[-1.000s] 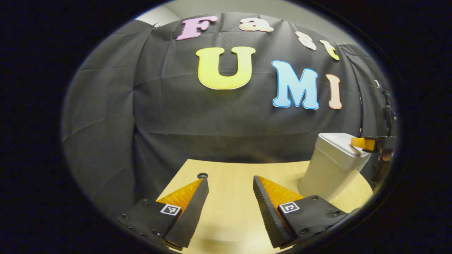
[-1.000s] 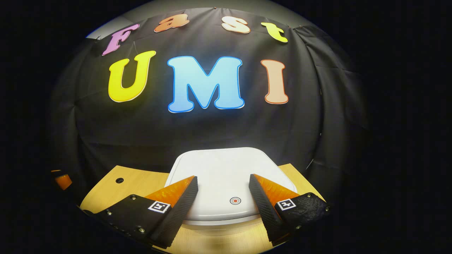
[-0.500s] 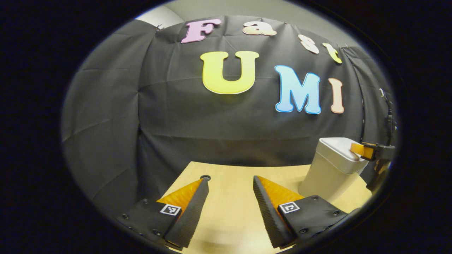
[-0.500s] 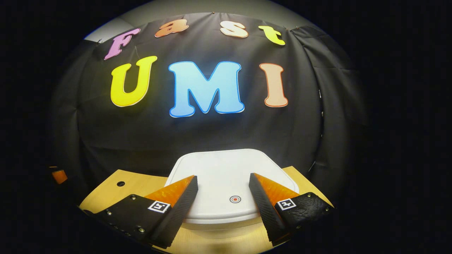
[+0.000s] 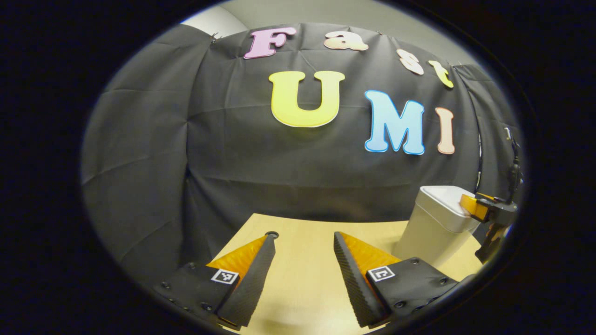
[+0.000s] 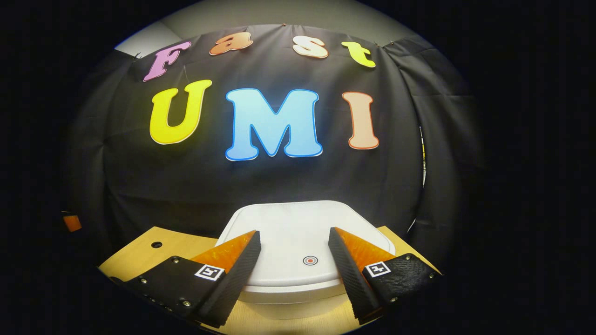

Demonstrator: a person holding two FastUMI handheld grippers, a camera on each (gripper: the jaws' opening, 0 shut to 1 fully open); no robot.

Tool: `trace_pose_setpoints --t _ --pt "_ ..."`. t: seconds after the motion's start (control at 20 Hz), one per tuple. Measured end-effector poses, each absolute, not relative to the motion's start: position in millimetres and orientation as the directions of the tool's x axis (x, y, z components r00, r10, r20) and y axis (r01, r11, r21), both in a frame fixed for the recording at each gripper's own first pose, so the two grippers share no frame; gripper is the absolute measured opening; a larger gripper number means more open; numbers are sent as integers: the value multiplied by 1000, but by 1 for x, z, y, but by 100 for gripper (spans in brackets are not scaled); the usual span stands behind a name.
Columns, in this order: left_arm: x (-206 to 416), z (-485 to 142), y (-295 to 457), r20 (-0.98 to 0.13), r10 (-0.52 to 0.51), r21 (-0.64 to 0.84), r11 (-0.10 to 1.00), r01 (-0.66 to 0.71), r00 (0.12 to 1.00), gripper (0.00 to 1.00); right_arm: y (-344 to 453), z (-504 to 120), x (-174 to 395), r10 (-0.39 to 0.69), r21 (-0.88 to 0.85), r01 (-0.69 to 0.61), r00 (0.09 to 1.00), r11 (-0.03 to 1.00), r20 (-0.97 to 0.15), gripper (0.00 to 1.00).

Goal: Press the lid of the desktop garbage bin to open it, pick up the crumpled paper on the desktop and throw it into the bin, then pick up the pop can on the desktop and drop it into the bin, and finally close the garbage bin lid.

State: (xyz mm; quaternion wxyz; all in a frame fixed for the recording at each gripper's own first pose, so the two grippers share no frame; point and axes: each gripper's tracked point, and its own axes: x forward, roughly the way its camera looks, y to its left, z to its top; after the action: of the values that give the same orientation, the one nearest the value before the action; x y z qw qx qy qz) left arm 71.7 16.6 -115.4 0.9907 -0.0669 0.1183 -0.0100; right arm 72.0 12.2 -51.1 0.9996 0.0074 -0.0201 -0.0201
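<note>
The white desktop garbage bin [image 6: 298, 242] stands straight ahead in the right gripper view with its lid down; a small round red mark [image 6: 310, 260] sits near the lid's front edge. My right gripper [image 6: 294, 242] hangs open just above the lid, one finger on each side of the mark. In the left gripper view the bin [image 5: 435, 228] stands at the right of the wooden table [image 5: 302, 279], and the right gripper [image 5: 482, 207] shows at its top edge. My left gripper [image 5: 303, 239] is open over bare table with nothing between its fingers.
A small round hole [image 5: 271, 234] lies in the tabletop near its far left edge, also seen as a hole [image 6: 156, 244] in the right gripper view. The black cloth wall closes the back and both sides.
Both views have tilted slightly, so the wall and bin sit lower in frame. In the left gripper view the bin and right gripper have slid right. The lid stays shut and both grippers stay open.
</note>
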Motion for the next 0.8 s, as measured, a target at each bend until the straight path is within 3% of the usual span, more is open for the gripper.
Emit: trace_pose_setpoints --t 0.05,0.1,0.15,0.3,0.35,0.4,0.8 --pt "70 -114 15 -231 -36 -134 991 5 972 86 12 -52 71 -38 13 37 998 999 41 95" --pt "69 -115 15 -230 -36 -132 991 5 973 93 13 -52 71 -35 14 35 998 999 42 95" --pt "70 -114 15 -229 -35 -130 992 5 973 86 13 -53 70 -31 13 31 999 999 44 95" --pt "69 -112 17 -224 -28 -125 992 -1 974 86 14 -54 64 -27 12 26 998 1000 50 95" --pt "68 -112 18 -223 -29 -126 992 1 974 93 14 -55 62 -25 9 25 998 1000 58 95" --pt "68 -112 17 -224 -30 -127 992 1 974 86 14 -56 63 -24 8 23 998 1000 63 95" --pt "69 -107 10 -212 -52 -119 993 27 976 85 14 -54 62 -20 36 17 996 999 91 95"
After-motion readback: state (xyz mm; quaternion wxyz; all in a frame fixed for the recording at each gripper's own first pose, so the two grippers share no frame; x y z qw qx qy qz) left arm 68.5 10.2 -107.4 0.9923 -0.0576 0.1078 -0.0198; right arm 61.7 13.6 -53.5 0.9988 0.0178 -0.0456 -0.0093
